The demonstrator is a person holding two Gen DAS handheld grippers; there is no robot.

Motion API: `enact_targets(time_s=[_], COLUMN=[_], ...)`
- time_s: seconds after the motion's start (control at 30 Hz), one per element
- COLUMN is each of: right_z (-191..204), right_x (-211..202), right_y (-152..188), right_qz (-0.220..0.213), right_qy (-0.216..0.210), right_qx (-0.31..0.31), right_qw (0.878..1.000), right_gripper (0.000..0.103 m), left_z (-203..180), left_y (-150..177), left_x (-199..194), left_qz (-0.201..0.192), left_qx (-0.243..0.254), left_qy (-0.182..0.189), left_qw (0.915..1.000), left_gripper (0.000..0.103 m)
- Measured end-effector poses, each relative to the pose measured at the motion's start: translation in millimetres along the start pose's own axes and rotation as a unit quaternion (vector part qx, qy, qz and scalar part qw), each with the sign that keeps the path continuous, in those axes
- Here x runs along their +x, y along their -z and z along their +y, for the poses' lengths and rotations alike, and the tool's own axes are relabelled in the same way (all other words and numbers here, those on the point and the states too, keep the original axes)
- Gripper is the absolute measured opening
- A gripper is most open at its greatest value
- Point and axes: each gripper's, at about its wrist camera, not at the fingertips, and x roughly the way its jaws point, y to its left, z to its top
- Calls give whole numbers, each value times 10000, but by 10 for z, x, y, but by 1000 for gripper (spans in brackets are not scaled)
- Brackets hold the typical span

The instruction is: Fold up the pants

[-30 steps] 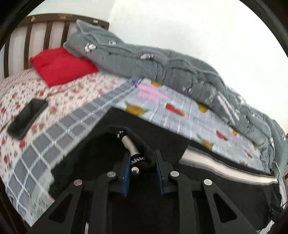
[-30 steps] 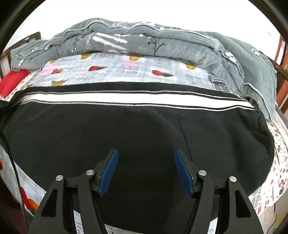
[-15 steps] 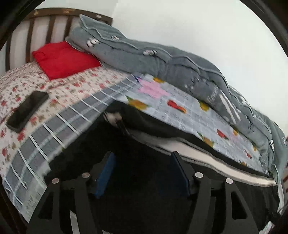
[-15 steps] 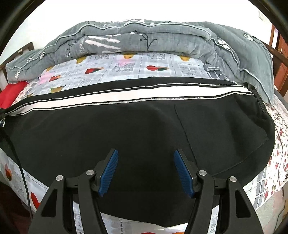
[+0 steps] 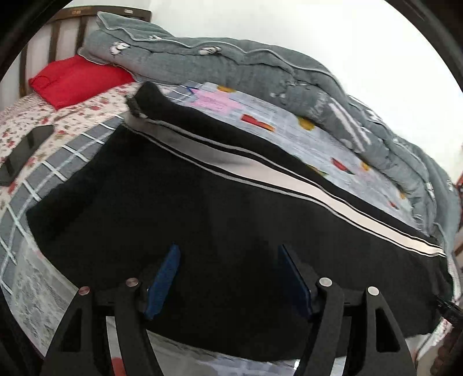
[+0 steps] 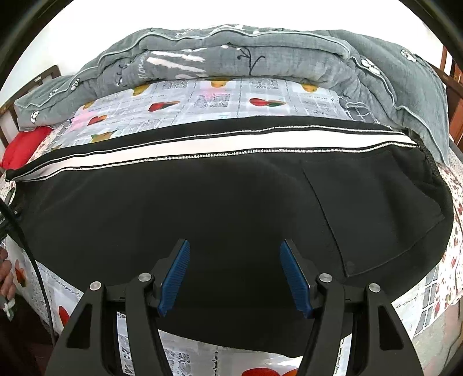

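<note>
Pants (image 5: 202, 219) lie flat across the bed (image 5: 43, 138), white side stripe toward the grey quilt (image 5: 231, 66).
Your left gripper (image 5: 227, 277) has just been opening and holds nothing; your right gripper (image 6: 234, 277) also hovers spread and empty above the black cloth.

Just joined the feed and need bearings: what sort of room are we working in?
Most likely a bedroom. The black pants lie spread on a bed with a wooden slatted headboard, a rolled grey quilt along the far side and a red pillow.
</note>
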Motion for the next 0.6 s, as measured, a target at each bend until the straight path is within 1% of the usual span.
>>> enact_targets(time_s=[0.03, 0.2, 0.27, 0.33, 0.5, 0.6], right_z=[0, -13, -17, -19, 22, 20], right_x=[-3, -36, -41, -67, -175, -254], right_y=[1, 15, 24, 39, 82, 127], right_qz=[-4, -54, -49, -69, -213, -334], right_qy=[-7, -61, -87, -153, -203, -188], right_qx=[7, 28, 67, 118, 43, -37], right_qw=[10000, 10000, 9999, 9998, 9996, 9993], right_gripper=[63, 63, 63, 63, 63, 63], left_z=[-34, -187, -240, -313, -473, -490], left_y=[20, 145, 195, 248, 373, 390], left_x=[-6, -70, -124, -158, -249, -309], left_qz=[50, 70, 35, 109, 202, 243], left_qx=[9, 165, 155, 150, 379, 418], left_qy=[97, 161, 312, 402, 445, 338], left_qw=[9999, 9997, 9994, 9990, 9981, 9983], left_gripper=[69, 69, 69, 69, 69, 69])
